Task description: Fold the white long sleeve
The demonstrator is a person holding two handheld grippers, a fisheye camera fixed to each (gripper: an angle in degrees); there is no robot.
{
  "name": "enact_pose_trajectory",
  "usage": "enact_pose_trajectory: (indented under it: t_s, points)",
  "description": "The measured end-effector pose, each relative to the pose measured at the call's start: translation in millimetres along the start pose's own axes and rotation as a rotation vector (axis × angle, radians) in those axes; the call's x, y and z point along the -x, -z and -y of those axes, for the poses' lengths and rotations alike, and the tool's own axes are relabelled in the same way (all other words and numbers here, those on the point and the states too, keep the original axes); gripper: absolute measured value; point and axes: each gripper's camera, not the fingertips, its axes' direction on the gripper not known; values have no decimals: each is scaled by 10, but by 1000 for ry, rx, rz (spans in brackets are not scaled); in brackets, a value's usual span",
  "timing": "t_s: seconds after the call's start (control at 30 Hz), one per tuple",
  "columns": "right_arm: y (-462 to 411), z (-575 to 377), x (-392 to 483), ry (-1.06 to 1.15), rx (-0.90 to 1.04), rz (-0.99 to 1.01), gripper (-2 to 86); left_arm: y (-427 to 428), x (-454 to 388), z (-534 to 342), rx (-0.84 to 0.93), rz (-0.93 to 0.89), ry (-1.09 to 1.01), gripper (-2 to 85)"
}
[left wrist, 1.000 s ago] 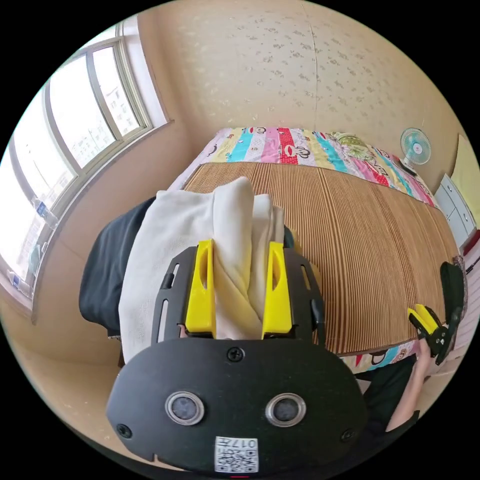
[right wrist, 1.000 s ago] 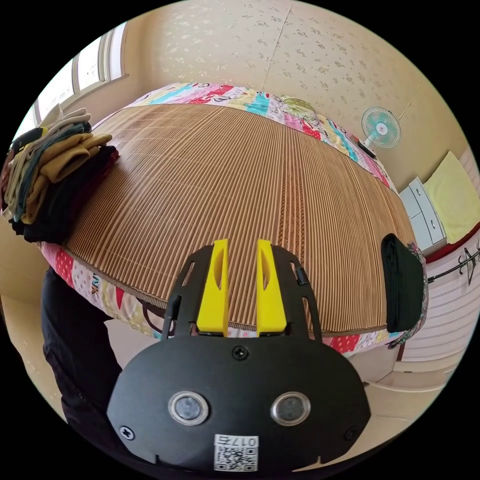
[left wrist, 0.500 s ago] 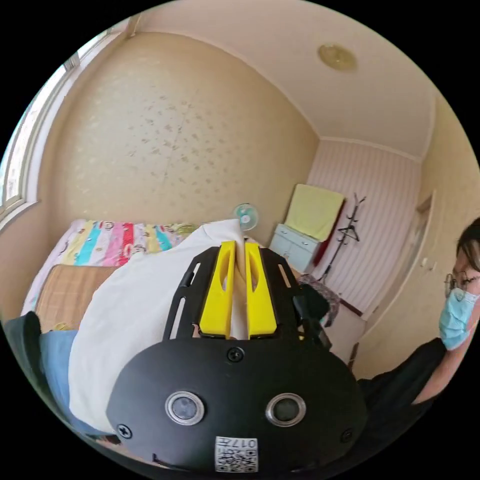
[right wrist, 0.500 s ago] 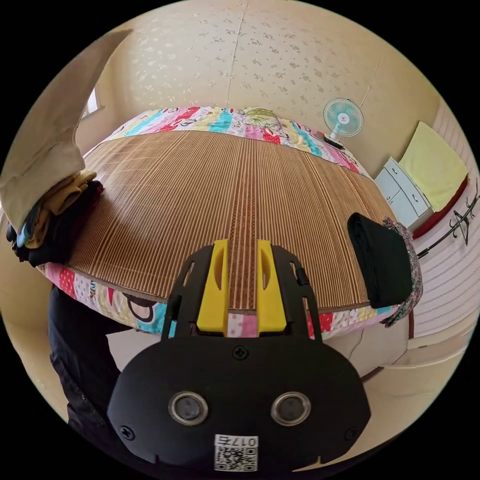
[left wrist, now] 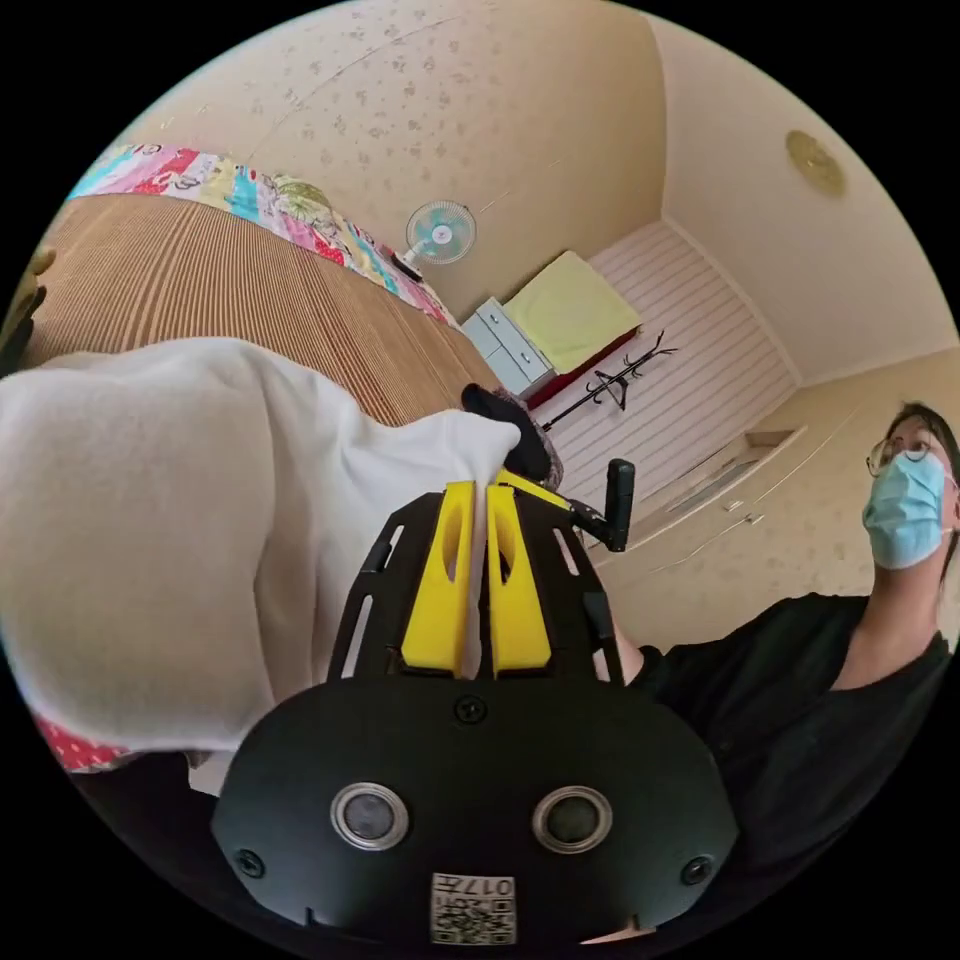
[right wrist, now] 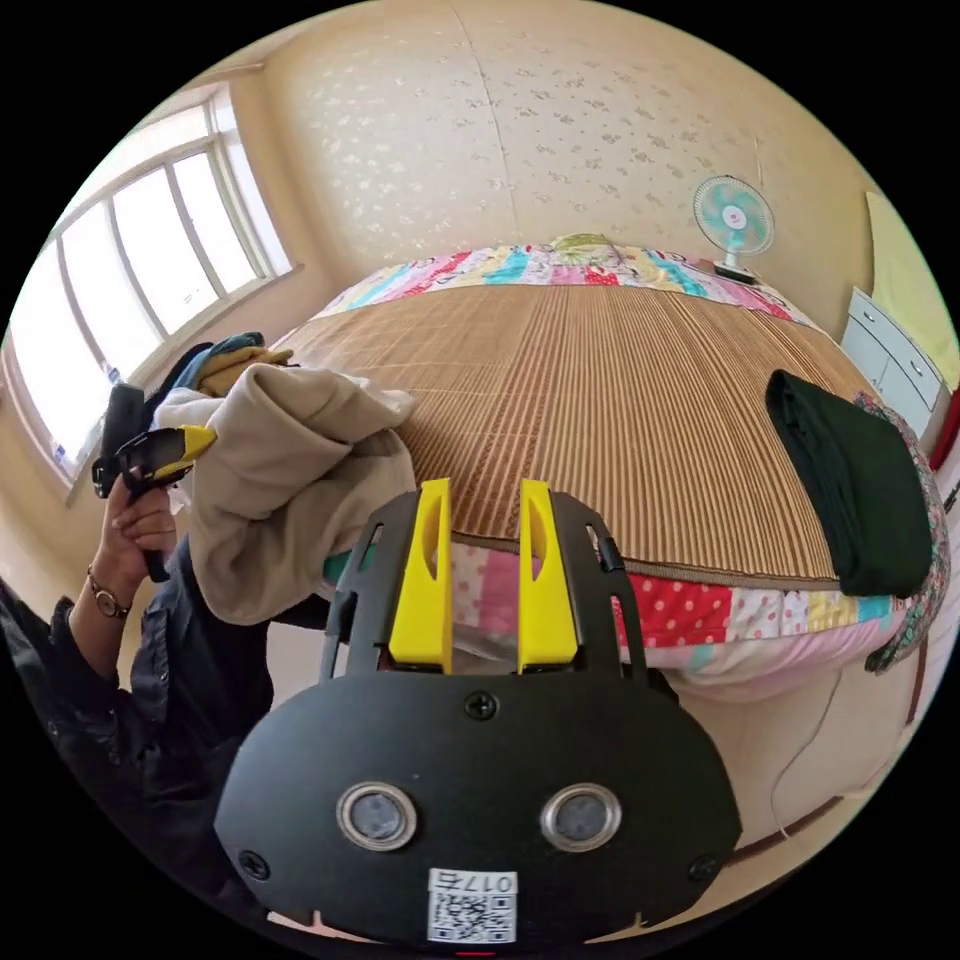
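The white long sleeve (left wrist: 150,520) hangs bunched to the left of my left gripper (left wrist: 480,492), whose yellow jaws are shut on a fold of it. In the right gripper view the same garment (right wrist: 280,470) droops in a lump from the left gripper (right wrist: 205,436), which a hand holds up beside the bed's near corner. My right gripper (right wrist: 483,490) stands open with nothing between its jaws, just off the bed's near edge and to the right of the garment.
A bamboo mat (right wrist: 620,400) covers the bed. A folded black garment (right wrist: 850,490) lies at its right edge. A pile of clothes (right wrist: 230,360) sits behind the white garment. A person in black (left wrist: 850,650), a fan (right wrist: 733,215) and a window (right wrist: 130,270) surround the bed.
The left gripper has lifted the white long sleeve off the clothes pile and swung it out beside the bed, its jaws closing tighter. The right gripper stayed open.
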Motion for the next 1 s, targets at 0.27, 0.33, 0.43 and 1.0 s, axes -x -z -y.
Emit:
enact_pose_trajectory:
  t_s: [0.27,0.33,0.43,1.0]
  points:
    - [-604,102,-182,144,-6,1125,133,399,-372,-72,234,189,-243,19]
    - [-674,87,-58,167,-14,1127,132,424,-313,-151,302,250,-195,40]
    - [-701,51,145,229,0,1130,133,797,-194,-130,191,312,-50,135]
    - [-46,-627,-573,324,-85,1223,130,1086,425,-138,135,-190,-144,44]
